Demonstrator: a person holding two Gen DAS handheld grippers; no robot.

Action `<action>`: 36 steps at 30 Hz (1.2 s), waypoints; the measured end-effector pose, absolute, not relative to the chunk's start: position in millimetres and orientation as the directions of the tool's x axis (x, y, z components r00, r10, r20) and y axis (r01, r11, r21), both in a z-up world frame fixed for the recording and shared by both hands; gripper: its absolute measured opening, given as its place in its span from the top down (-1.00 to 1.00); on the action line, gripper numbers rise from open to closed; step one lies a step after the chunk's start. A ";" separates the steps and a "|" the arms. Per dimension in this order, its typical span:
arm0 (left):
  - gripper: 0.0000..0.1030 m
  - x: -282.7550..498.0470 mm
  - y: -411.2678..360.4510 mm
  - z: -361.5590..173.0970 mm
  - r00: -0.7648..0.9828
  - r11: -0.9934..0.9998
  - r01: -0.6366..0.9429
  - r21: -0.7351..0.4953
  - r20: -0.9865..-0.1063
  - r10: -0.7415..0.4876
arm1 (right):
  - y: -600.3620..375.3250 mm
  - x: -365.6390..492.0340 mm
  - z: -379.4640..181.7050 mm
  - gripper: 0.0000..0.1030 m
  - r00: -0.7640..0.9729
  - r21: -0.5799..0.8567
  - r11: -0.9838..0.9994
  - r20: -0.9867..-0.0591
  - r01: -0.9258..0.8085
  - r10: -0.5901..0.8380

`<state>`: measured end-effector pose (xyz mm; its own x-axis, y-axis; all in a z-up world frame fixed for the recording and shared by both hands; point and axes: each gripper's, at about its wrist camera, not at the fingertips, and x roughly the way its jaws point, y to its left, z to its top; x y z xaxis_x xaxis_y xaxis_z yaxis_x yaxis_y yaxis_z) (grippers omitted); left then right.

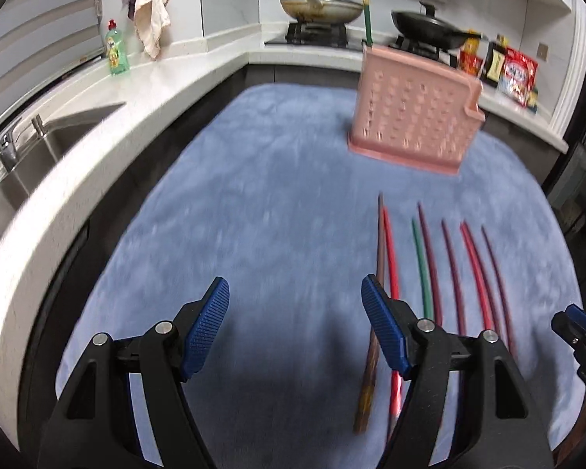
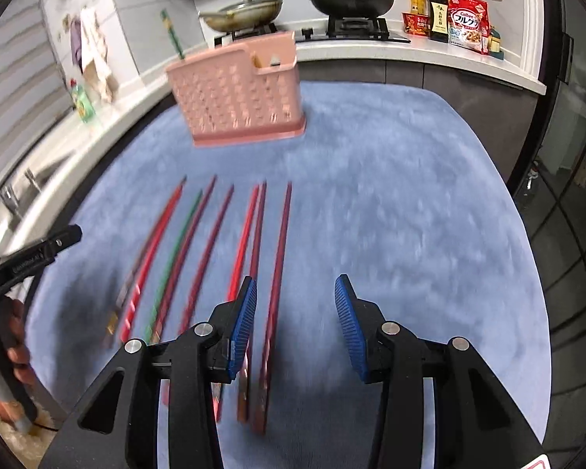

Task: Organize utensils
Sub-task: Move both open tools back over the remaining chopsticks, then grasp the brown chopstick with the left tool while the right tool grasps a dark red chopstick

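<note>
The thin chopsticks (image 2: 215, 250), red, maroon, green and one brown wooden, lie side by side in a loose row on the blue fleece-covered tabletop (image 2: 410, 215), tips pointing away toward the pink perforated plastic utensil basket (image 2: 240, 93). Spread out with gaps between most of them, each can probably be taken singly; two red and maroon ones in the middle of the row lie almost touching. The basket stands upright just beyond the tips, well placed to receive them, and one green chopstick (image 1: 366, 11) already stands in it, leaning out of the top, with something yellowish showing in the small side compartment.

The left hand-held gripper (image 1: 295, 328) hangs with its blue ribbed pads wide apart and nothing between them, its right pad just over the brown wooden chopstick (image 1: 373, 336) at the left end of the row. The right hand-held gripper (image 2: 295, 324) is also parted and empty, a maroon chopstick (image 2: 277, 273) at the right end lying just inside its left pad. Each seems lined up for its own end of the row.

Behind, a white counter carries a hob with two lidded pans (image 2: 351, 0).
</note>
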<state>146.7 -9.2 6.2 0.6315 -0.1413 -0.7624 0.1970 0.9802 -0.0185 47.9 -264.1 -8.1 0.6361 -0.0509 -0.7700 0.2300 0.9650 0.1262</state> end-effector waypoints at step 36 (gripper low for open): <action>-0.30 102.1 -8.8 -44.2 0.547 0.969 0.245 -0.041 -0.819 -0.173 | -244.0 11.3 -61.0 0.87 0.570 0.116 0.963 -0.820 0.244 -0.046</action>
<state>102.1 -8.8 -44.2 0.5468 -0.1729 -0.8192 0.2447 0.9687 -0.0411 11.3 -244.0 -61.0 0.5700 -0.0459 -0.8204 0.2439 0.9629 0.1156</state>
